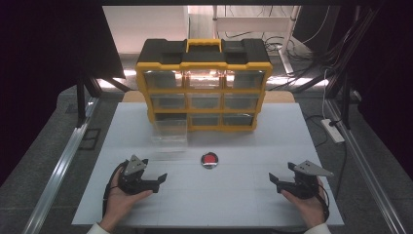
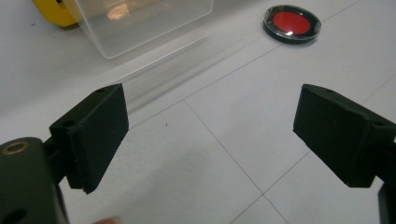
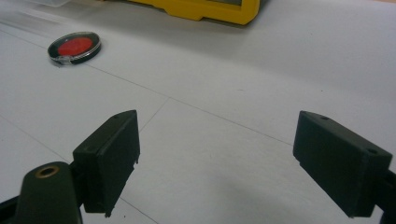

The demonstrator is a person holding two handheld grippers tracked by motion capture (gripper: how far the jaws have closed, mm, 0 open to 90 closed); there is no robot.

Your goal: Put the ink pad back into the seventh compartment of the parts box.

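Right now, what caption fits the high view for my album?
Two open grippers, left and right, wait near a red disc before a yellow organizer.

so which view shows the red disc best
The left gripper view: the red disc lies close and sharp, its black rim and clear cover plain. The right gripper view shows it smaller at upper left; the high view shows it tiny between the grippers.

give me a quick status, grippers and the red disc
Left gripper open, empty. Right gripper open, empty. Red disc flat on table, between them, untouched. Clear drawer pulled out behind it, path clear.
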